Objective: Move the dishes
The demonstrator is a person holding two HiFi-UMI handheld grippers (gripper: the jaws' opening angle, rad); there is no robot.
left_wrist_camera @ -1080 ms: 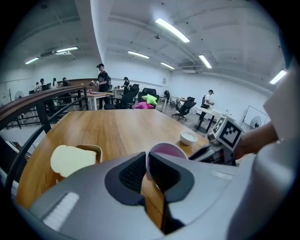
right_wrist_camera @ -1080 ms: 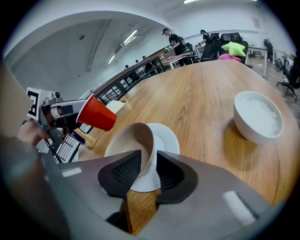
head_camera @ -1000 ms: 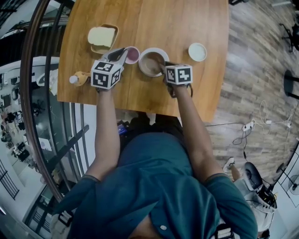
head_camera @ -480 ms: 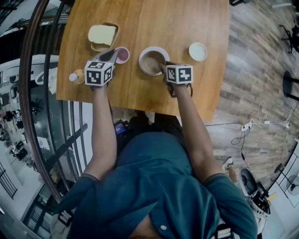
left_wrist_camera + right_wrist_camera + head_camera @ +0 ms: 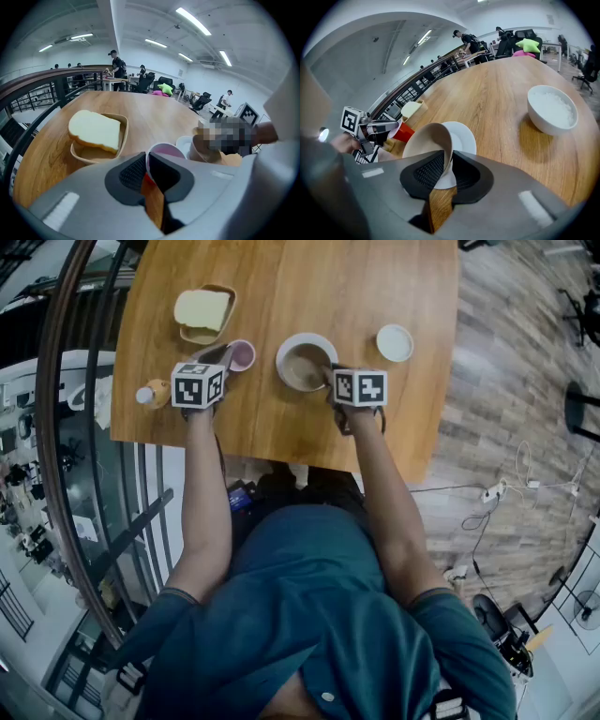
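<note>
My left gripper (image 5: pixel 223 359) (image 5: pixel 145 165) is shut on the rim of a small red cup with a pink inside (image 5: pixel 242 354) (image 5: pixel 165 151), near the table's left side. My right gripper (image 5: pixel 330 376) (image 5: pixel 448 168) is shut on the rim of a tan bowl (image 5: pixel 304 365) (image 5: pixel 426 139) that sits on a white plate (image 5: pixel 323 341) (image 5: pixel 462 135) at the table's middle. Beyond the cup, a tan dish (image 5: pixel 222 319) (image 5: pixel 120 140) holds a slice of white bread (image 5: pixel 201 308) (image 5: pixel 93 130). A small white bowl (image 5: pixel 395 342) (image 5: pixel 551 108) stands alone to the right.
The wooden table (image 5: pixel 281 287) ends close to my body, and a dark railing (image 5: pixel 66 427) curves past its left side. A small bottle with a white cap (image 5: pixel 150 395) lies at the table's left corner. Wood flooring (image 5: pixel 506 381) lies to the right.
My left gripper has carried the red cup to the left, away from the tan bowl and closer to the bread dish. The right gripper stays on the bowl's rim.
</note>
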